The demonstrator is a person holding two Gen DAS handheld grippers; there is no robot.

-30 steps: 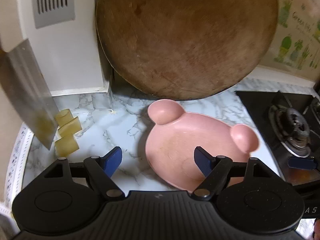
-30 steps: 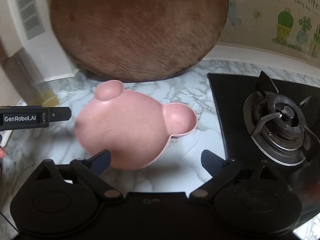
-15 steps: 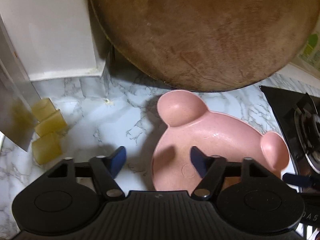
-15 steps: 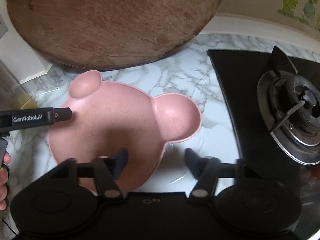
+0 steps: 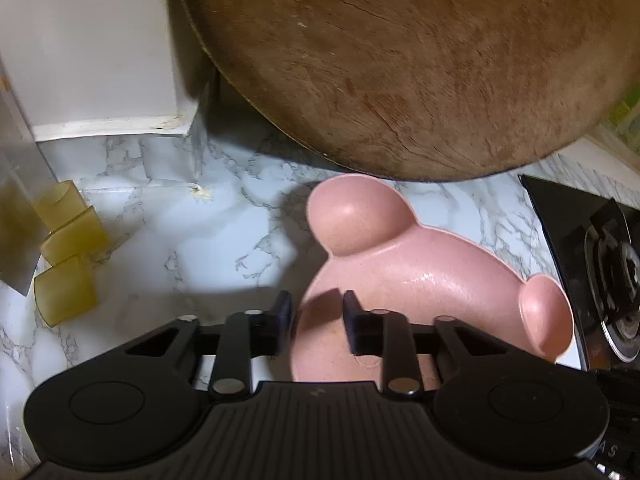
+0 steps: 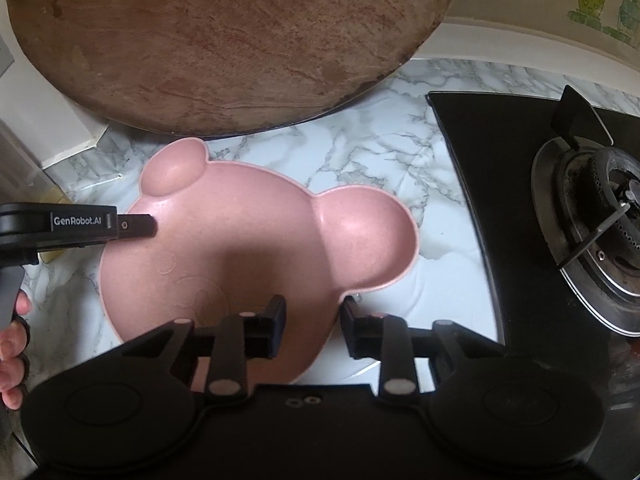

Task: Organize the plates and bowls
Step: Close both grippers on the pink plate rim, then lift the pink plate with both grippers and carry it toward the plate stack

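A pink bear-shaped plate [image 5: 420, 272] [image 6: 248, 232] with two round ear wells lies flat on the marble counter. My left gripper [image 5: 316, 320] straddles its left rim, one finger outside and one inside. Its jaws are closing, and a gap still shows at the pads. My right gripper [image 6: 314, 322] straddles the near right rim below the right ear, its jaws also closing, with pink plate showing between the fingers. In the right wrist view, one of the left gripper's fingers [image 6: 136, 227] reaches over the plate's left edge.
A large round wooden board [image 5: 400, 60] [image 6: 224, 40] leans against the wall just behind the plate. A black gas stove [image 6: 580, 208] lies to the right. Yellow blocks [image 5: 68, 256] and a white box [image 5: 92, 48] sit at the left. A person's hand [image 6: 12, 344] holds the left gripper.
Both grippers came down and forward onto the plate. Their jaws went from wide apart to narrow across its rims. The plate has not shifted.
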